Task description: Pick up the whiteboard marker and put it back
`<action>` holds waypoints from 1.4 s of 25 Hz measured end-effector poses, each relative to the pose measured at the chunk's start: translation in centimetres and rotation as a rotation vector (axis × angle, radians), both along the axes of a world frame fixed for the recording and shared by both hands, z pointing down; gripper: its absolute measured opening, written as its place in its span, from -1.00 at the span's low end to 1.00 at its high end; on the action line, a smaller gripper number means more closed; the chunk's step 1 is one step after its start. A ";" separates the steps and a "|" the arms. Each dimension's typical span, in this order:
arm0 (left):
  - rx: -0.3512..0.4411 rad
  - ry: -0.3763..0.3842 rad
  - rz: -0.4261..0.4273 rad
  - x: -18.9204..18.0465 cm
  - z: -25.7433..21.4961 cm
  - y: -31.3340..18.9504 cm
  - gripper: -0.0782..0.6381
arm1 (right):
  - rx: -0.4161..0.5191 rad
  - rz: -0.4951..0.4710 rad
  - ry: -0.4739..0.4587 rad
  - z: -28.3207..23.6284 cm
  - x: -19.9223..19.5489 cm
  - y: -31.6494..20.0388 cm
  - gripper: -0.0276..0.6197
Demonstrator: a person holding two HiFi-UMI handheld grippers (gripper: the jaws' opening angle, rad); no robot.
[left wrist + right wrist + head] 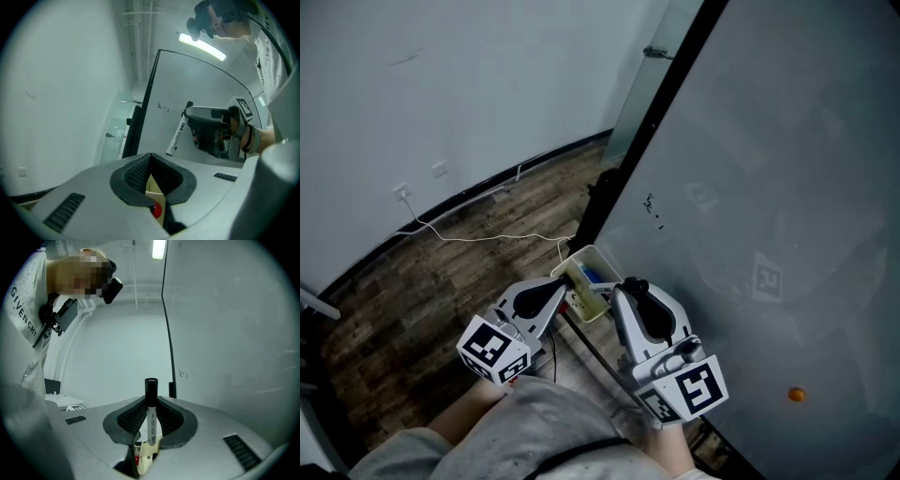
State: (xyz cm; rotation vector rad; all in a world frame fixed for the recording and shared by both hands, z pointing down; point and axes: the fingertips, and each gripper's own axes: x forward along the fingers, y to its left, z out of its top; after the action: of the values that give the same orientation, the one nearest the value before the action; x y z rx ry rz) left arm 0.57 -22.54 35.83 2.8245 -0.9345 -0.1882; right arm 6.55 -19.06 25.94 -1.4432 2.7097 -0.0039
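**Floor**: dark wood-look planks, filling the head view from 9 o'clock to 12 o'clock, edged by a black skirting strip at the wall.
On it: one white cable, lying loose in a shallow curve from 10 o'clock towards centre.

**Tray**: pale, open-topped, at centre beside the whiteboard's black frame (mounting not discernible).
In it: a blue item, too small to identify.

Whiteboard blocks R side, tray sits just ahead, floor open to L.
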 end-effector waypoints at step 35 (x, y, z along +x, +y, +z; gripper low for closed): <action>-0.009 -0.027 -0.043 -1.3 1.0 0.4 -0.74 | -0.068 0.001 0.013 3.3 -0.1 -0.5 -0.68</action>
State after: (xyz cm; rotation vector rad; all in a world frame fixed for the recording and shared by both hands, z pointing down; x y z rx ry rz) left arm -0.76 -22.14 36.88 2.8074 -1.0005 -0.1507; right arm 6.44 -19.52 29.24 -1.4669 2.7452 -0.0874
